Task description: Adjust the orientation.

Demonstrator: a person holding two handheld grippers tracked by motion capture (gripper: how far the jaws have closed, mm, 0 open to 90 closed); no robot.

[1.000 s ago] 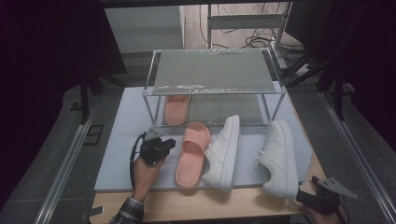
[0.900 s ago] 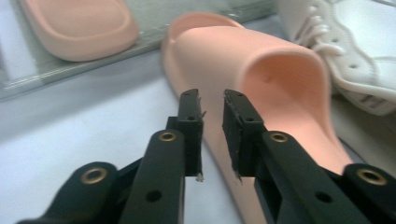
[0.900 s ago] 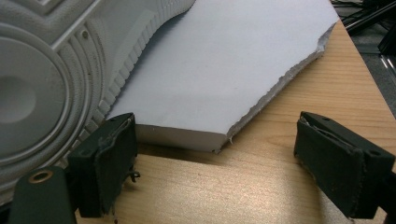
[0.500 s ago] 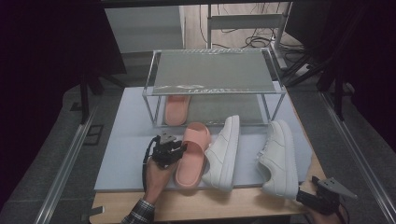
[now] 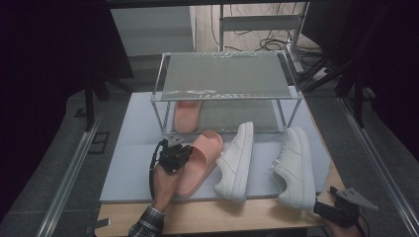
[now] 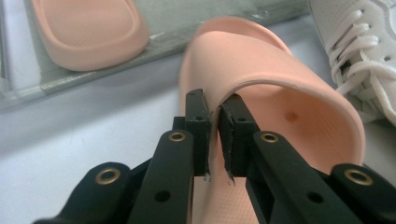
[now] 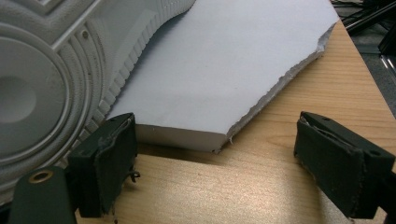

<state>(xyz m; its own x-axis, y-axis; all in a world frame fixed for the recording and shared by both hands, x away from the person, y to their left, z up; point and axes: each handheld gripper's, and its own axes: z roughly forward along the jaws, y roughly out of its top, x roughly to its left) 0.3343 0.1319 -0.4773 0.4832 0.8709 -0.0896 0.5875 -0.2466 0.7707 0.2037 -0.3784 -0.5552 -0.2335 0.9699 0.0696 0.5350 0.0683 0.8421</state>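
**Your left gripper pinches the pink slide**

Your left gripper (image 6: 213,122) has just been closing, and now its jaws squeeze the strap of the pink slide (image 5: 200,160). The strap's edge sits between the two black pads, and they press it from both sides. From above, you see your left hand (image 5: 165,180) at the slide's left side.

The slide lies on the grey mat (image 5: 133,163) on the counter (image 5: 222,217), in front of the rack (image 5: 225,81). Its toe points toward the rack. Just to its right lies a white shoe (image 5: 237,160), near it but I cannot tell if they touch. A second white shoe (image 5: 296,168) lies farther right, well apart from the slide. The other pink slide (image 5: 187,116) rests on the rack's low shelf, just behind the one you hold.

Your right gripper (image 7: 219,168) is wide open and holds nothing. It hovers low over the wood of the counter, at the torn corner of the mat. The sole of the second white shoe is just beside its left jaw. From above, that gripper sits at the bottom right corner of the counter.
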